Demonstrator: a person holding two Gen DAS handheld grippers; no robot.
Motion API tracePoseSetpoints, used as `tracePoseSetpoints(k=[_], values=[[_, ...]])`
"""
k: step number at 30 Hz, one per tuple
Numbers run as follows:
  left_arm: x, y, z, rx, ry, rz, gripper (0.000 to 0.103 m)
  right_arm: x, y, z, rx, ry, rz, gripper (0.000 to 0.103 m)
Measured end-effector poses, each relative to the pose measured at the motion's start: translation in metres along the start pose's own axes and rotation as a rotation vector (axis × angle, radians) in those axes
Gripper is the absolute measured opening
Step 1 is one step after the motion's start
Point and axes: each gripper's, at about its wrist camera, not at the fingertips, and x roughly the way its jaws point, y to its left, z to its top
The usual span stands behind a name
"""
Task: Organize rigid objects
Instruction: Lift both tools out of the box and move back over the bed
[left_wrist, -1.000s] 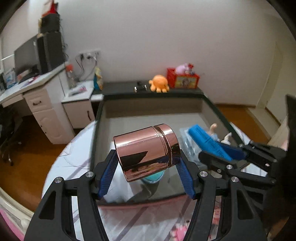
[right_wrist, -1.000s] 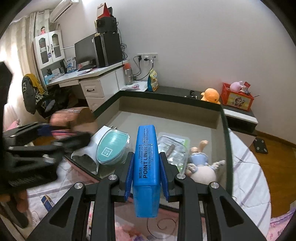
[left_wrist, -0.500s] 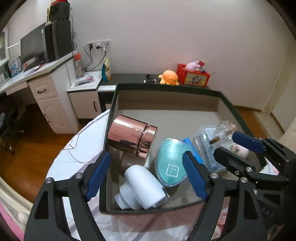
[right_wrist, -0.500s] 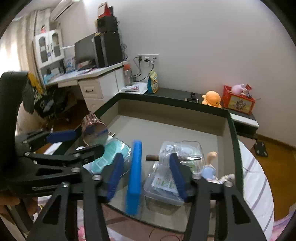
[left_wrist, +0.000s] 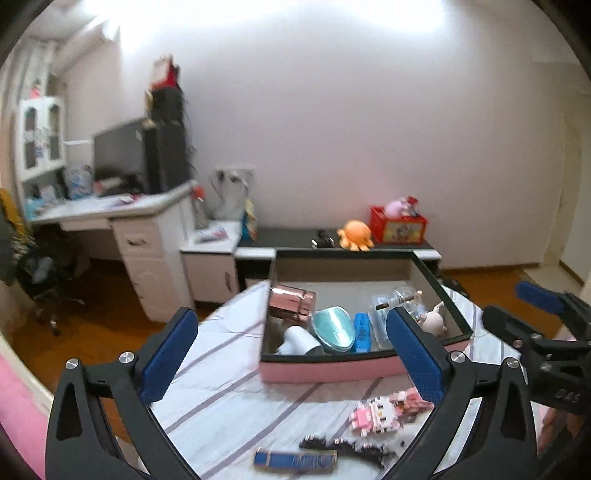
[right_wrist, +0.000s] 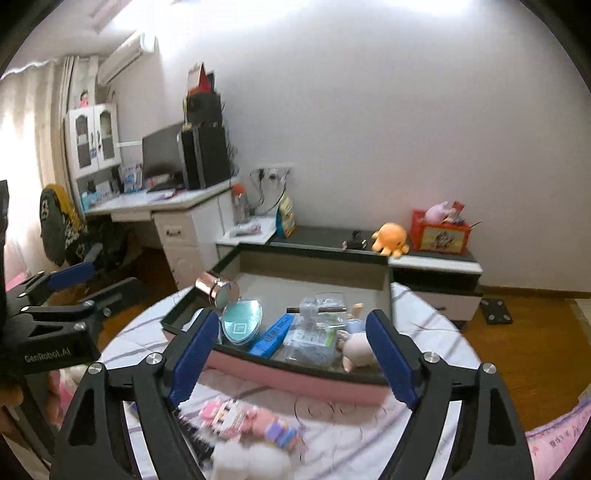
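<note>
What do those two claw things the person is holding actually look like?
Both are alike: the left gripper and right gripper have black angular plastic arms dotted with silver screws, ending in flat blue fingers. White lettering on the left one's body reads GenRobot.AI. No cables show.

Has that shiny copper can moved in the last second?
Yes. The copper can was clamped above the box; now it lies on its side inside the box, at the left wall, and the left hand-held gripper is open.

A round table (left_wrist: 221, 398) under a white cloth with grey stripes carries a pink-fronted box (left_wrist: 332, 369). In front of the box lie a pink block toy (left_wrist: 384, 410), a black comb (left_wrist: 347, 448) and a blue flat case (left_wrist: 295, 460).
</note>
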Motion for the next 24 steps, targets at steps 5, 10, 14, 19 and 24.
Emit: tracePoseSetpoints(k=[5,10,14,19,24], values=[[-0.059,-0.012,-0.010,0.034,-0.081,0.032,0.103,-0.055,0.006,-0.010,0.018,-0.098,-0.048,0.103],[-0.103,-0.023,-0.023,0.057,-0.115,-0.016,0.103,-0.100,0.019,-0.024,0.007,-0.160,-0.083,0.103],[-0.137,-0.031,-0.031,0.051,-0.145,-0.051,0.103,-0.131,0.025,-0.038,0.005,-0.199,-0.121,0.103],[-0.158,-0.034,-0.035,0.056,-0.184,-0.051,0.103,-0.154,0.028,-0.047,0.011,-0.214,-0.148,0.103],[-0.170,-0.037,-0.037,0.065,-0.192,-0.050,0.103,-0.168,0.033,-0.053,0.012,-0.225,-0.150,0.103]])
